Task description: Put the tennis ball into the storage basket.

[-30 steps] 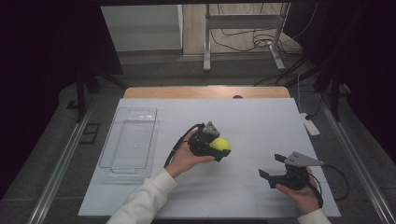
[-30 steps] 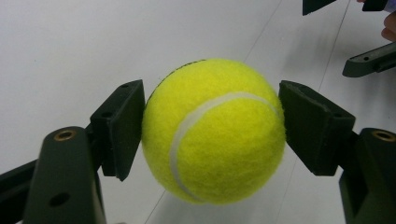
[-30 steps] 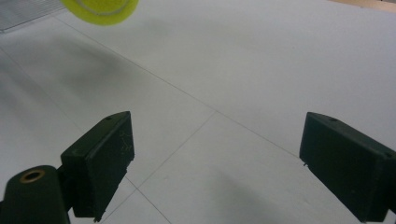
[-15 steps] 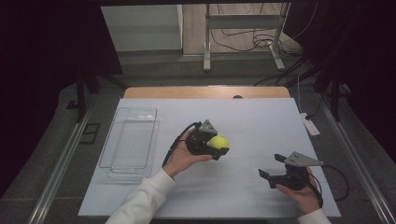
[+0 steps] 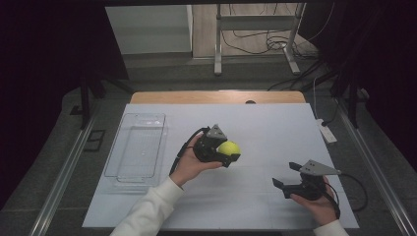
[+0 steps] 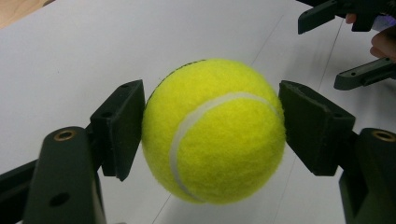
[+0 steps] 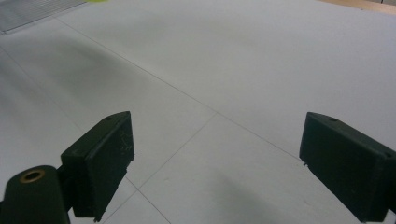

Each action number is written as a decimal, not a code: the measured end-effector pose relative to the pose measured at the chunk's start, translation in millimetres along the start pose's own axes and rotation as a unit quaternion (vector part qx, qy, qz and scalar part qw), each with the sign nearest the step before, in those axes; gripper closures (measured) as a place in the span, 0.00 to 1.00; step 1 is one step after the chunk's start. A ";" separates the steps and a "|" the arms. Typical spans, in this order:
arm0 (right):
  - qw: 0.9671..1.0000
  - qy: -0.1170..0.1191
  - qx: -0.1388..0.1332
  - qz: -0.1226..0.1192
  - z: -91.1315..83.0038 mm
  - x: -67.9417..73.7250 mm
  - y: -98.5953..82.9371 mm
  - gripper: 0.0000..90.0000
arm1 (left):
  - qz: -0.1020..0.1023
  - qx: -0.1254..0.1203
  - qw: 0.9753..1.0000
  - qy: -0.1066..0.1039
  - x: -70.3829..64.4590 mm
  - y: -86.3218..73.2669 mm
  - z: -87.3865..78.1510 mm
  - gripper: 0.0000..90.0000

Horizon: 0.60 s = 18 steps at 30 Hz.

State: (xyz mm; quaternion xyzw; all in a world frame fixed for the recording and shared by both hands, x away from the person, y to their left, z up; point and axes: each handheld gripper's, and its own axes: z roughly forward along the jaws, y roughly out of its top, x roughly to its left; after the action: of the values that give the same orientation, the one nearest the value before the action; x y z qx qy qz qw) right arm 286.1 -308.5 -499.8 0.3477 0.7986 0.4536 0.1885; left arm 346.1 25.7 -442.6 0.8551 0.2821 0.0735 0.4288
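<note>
A yellow tennis ball (image 5: pixel 229 147) (image 6: pixel 212 130) sits between the jaws of my left gripper (image 5: pixel 230 150) (image 6: pixel 211 133), near the middle of the white table (image 5: pixel 265 128). Both black pads (image 6: pixel 122 123) press on its sides, so the gripper is shut on it. A hand holds this gripper from the left. My right gripper (image 5: pixel 285 174) (image 7: pixel 217 154) is at the front right, open, with only bare table surface between its pads (image 7: pixel 105 158). Its two jaws also show far off in the left gripper view (image 6: pixel 359 74).
A clear plastic tray (image 5: pixel 137 147) (image 7: pixel 32 10) lies along the table's left side. A white power strip (image 5: pixel 326 132) rests at the right edge. A cable (image 5: pixel 355 183) trails from the right gripper. The far edge is bare wood (image 5: pixel 216 97).
The left gripper with the ball has crept slightly toward the far side. The right gripper has stayed where it was, still open.
</note>
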 end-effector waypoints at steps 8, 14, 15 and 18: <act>1.000 0.000 -0.001 -0.001 -0.2 0.0 0.1 0.12 | -0.002 -0.011 1.000 0.005 3.0 1.3 -7.9 0.30; 1.000 0.000 -0.002 -0.001 -0.4 0.1 0.3 0.12 | -0.006 -0.019 1.000 0.008 5.1 1.7 -12.2 0.30; 1.000 0.001 -0.003 0.000 -0.3 0.1 0.3 0.12 | -0.006 -0.020 1.000 0.008 5.4 1.9 -13.3 0.30; 1.000 0.001 -0.003 0.000 -0.5 0.1 0.4 0.12 | -0.006 -0.024 1.000 0.009 5.5 2.3 -15.9 0.30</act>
State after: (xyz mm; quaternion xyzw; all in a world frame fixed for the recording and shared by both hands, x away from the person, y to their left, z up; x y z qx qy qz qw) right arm 285.9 -308.6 -499.2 0.3464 0.7976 0.4562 0.1889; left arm 345.8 38.7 -431.6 0.8420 0.2892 0.0850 0.4474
